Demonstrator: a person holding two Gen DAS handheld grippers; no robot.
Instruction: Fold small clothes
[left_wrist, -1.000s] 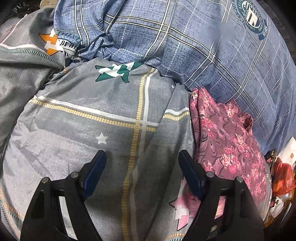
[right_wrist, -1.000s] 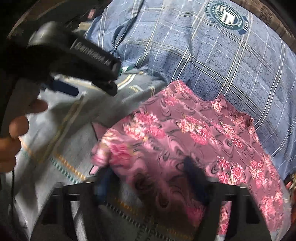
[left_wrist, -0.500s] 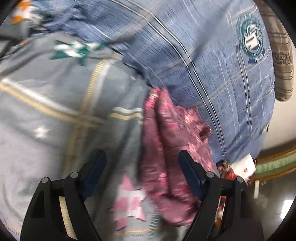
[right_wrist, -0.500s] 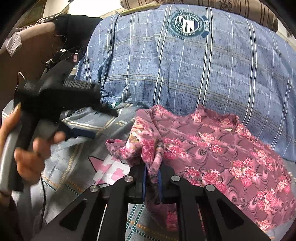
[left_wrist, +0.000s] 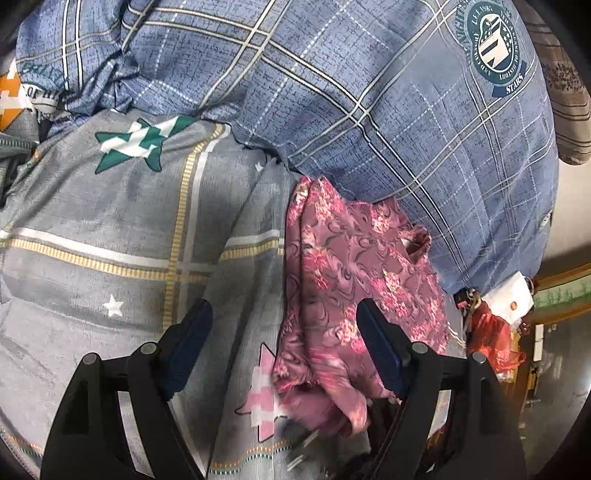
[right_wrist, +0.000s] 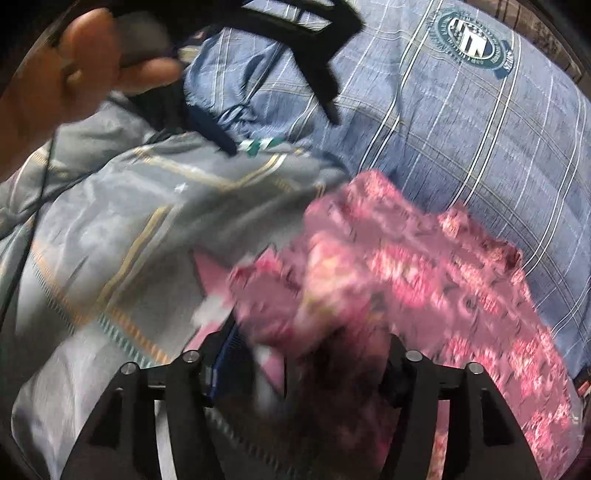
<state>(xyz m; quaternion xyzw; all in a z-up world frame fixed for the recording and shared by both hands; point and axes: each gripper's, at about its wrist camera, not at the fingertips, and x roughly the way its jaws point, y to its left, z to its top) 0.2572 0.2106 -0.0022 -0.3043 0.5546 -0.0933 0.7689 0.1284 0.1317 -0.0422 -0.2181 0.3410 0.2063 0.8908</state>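
Note:
A pink floral garment (left_wrist: 354, 273) lies on the grey checked bedsheet (left_wrist: 110, 221), partly folded, against a blue checked pillow (left_wrist: 369, 92). My left gripper (left_wrist: 284, 343) is open and empty above the garment's left edge. In the right wrist view the garment (right_wrist: 406, 266) is blurred by motion and its near fold lies over and between the jaws. My right gripper (right_wrist: 306, 365) has its jaws spread apart, with the right finger mostly hidden by cloth. The left gripper and the hand holding it (right_wrist: 74, 66) show at the top left of that view.
The blue pillow (right_wrist: 461, 110) runs along the back. A brown striped cushion (left_wrist: 569, 103) sits at the far right. Red and white clutter (left_wrist: 498, 321) lies past the bed's right edge. Grey sheet (right_wrist: 129, 229) extends to the left.
My right gripper was shut on a fold of the garment half a second ago; now its jaws are apart and the cloth is dropping. My left gripper swung back left and stayed open.

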